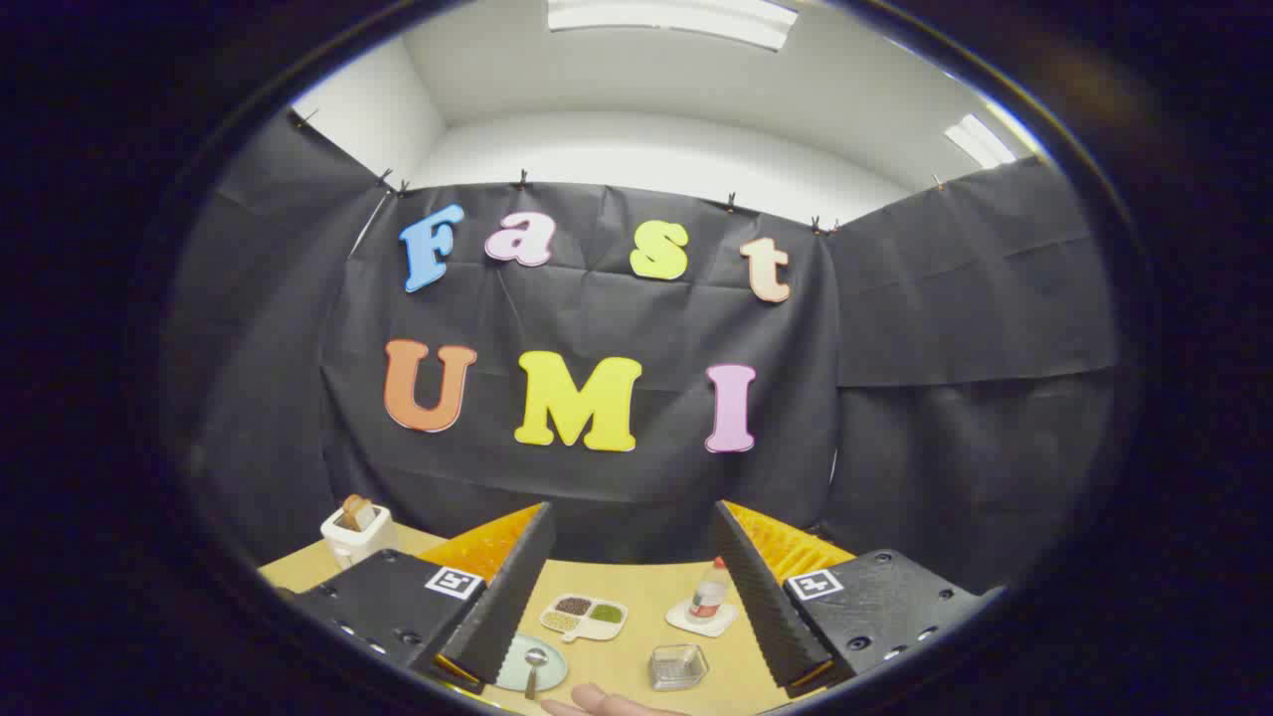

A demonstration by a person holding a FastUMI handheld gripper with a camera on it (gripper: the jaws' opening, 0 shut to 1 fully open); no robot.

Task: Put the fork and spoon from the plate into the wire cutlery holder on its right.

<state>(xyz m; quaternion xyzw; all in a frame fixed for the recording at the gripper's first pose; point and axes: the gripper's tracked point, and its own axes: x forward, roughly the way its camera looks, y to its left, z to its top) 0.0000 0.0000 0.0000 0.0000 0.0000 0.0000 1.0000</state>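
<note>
My gripper [632, 597] is held high above the wooden table [646, 587], its two fingers wide apart and nothing between them. Far below, just inside the left finger, lies a pale green plate [549, 671] with a spoon [534, 668] on it. To the plate's right stands the small wire cutlery holder [678, 666], which looks empty. I cannot make out a fork. A person's fingertips [602, 703] rest on the table's near edge between plate and holder.
Beyond the plate lies a white divided dish [584, 617] with dark, yellow and green fillings. A small bottle [707, 597] stands on a white coaster beside the right finger. A white toaster with bread [356, 532] stands on the table's far left.
</note>
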